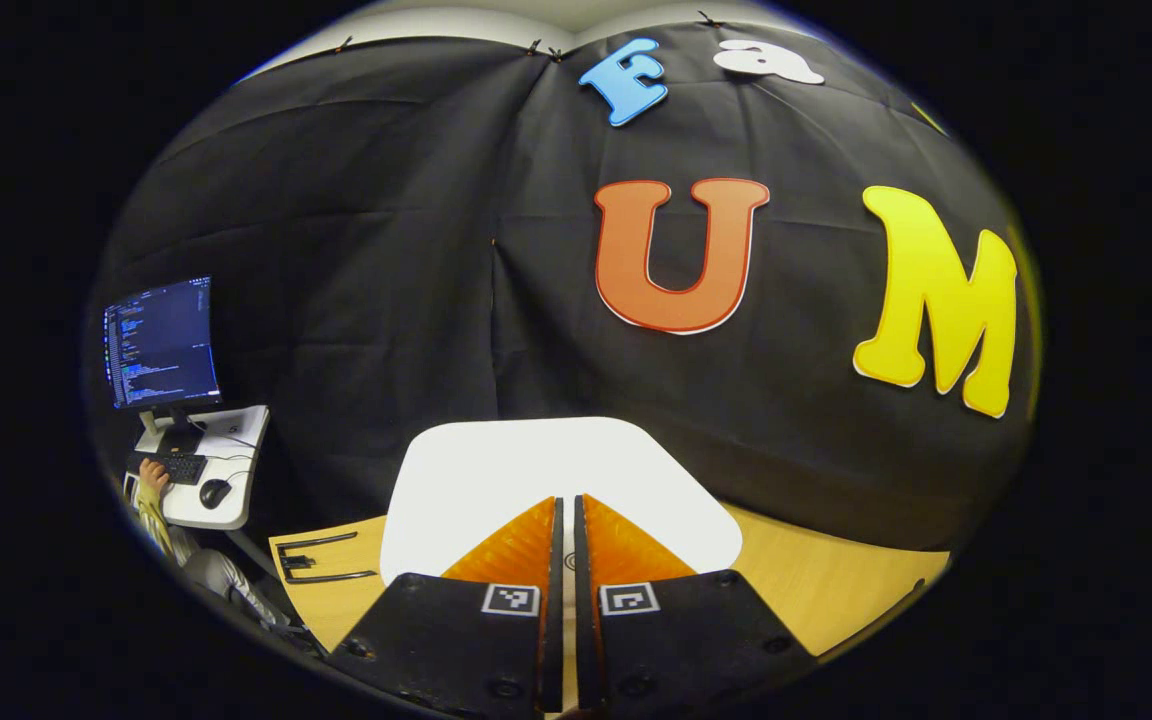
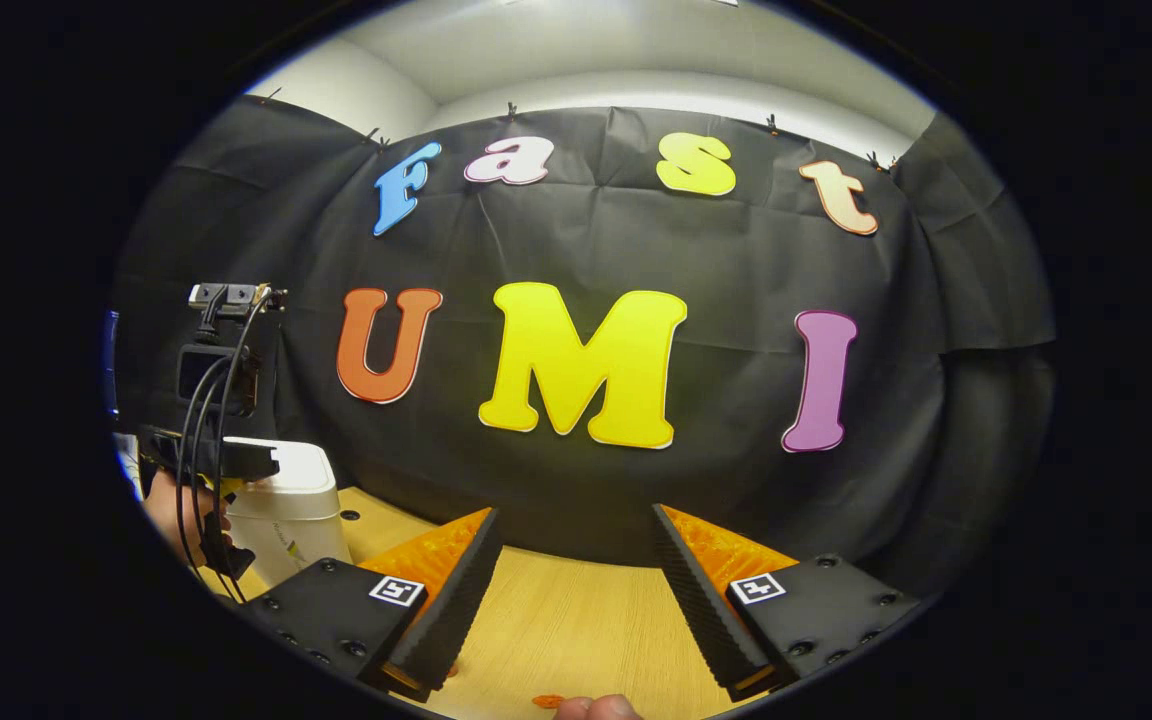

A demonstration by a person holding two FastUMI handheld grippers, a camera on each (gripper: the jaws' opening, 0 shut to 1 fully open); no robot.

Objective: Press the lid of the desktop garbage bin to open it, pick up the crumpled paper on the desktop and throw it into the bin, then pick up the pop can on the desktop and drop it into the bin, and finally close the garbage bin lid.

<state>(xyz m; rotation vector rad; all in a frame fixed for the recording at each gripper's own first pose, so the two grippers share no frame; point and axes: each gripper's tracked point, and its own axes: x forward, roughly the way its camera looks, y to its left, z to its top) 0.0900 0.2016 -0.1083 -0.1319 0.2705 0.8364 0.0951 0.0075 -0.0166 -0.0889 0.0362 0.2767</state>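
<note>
Two hand-held grippers are at work over a pale wooden table. At the bottom centre of the left gripper view, the left hand-held gripper has its fingers together with nothing between them, tips poised right over the smooth white plastic lid of the desktop garbage bin, touching or nearly so; I cannot tell which. In the right gripper view the right hand-held gripper sits at the lower centre with its fingers wide apart over bare wood, and the white rounded bin stands at the lower left, with the other gripper and the hand holding it above and beside it. The lid looks shut. I'd judge the bin light, stiff and a bit slick, so a press should land squarely on top, lest the bin skid or tip. Crumpled paper would be soft and featherweight, a can thin-walled and easily dented; neither can I place from here. Faint marks on the bin's side are too small to read, and the square patterned tags on the fingers carry no words.
</note>
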